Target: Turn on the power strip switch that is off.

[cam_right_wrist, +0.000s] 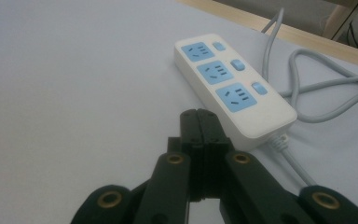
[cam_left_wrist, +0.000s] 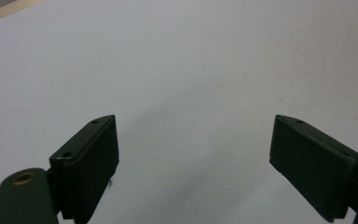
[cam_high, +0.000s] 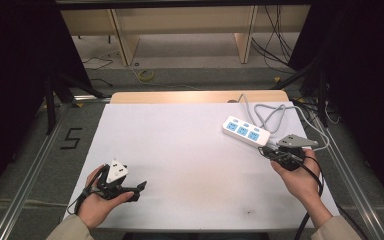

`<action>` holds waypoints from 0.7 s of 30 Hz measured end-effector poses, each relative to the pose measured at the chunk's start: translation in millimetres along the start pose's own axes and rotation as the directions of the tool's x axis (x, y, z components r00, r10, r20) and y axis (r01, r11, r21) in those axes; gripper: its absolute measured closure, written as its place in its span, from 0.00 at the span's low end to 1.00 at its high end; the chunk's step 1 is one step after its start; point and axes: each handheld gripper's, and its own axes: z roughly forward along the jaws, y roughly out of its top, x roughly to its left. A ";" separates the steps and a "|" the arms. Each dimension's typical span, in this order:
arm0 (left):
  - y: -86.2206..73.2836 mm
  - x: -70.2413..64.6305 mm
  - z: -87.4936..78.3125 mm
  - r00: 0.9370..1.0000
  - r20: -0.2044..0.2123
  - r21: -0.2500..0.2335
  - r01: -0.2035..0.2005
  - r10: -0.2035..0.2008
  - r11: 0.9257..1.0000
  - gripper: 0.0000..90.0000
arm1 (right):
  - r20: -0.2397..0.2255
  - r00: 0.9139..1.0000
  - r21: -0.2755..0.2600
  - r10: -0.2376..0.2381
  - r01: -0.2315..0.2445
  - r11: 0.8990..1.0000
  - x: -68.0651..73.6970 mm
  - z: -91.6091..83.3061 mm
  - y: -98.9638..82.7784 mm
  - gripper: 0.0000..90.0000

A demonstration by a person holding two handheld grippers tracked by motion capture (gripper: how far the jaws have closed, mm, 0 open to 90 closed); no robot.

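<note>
Left gripper (cam_high: 139,187): I have it low over the near left part of the white table sheet (cam_high: 180,150), held in my left hand (cam_high: 97,202). A white three-cornered plate sits on top of it. In the left gripper view its two black jaws stand wide apart, with nothing but bare sheet between them.

Sheet middle: plain white from where I look, except for a small dark smudge near the front edge.

Power strip (cam_high: 246,131): white, with three blue sockets in a row and a blue switch beside each. It lies flat on the far right part of the sheet, set at a slant. Its near end points toward my right gripper.

Cable (cam_high: 267,112): grey, looped on the sheet behind the strip and trailing off the right side.

Right gripper (cam_high: 266,149): in my right hand (cam_high: 297,177), jaws pressed together and empty. In the right gripper view (cam_right_wrist: 200,114) the tips sit just beside the strip's near end; I cannot tell whether they touch it.
</note>
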 end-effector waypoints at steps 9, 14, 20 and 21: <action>-0.1 -0.3 0.1 1.000 0.002 0.001 0.001 -0.001 1.000 0.17 | 0.008 1.000 0.010 0.003 -0.003 1.000 -2.8 6.2 4.4 1.00; 0.0 -0.1 -0.2 1.000 0.000 0.004 -0.002 0.002 1.000 0.17 | 0.010 1.000 0.017 0.004 -0.004 1.000 -4.0 9.0 6.2 1.00; 0.0 -0.3 0.2 1.000 0.001 0.001 0.001 -0.001 1.000 0.17 | 0.013 1.000 0.023 0.002 -0.002 1.000 -5.7 13.0 8.1 1.00; 0.0 -0.3 0.2 1.000 0.000 0.001 0.000 0.000 1.000 0.17 | 0.015 1.000 0.026 0.002 -0.002 1.000 -5.9 13.4 8.6 1.00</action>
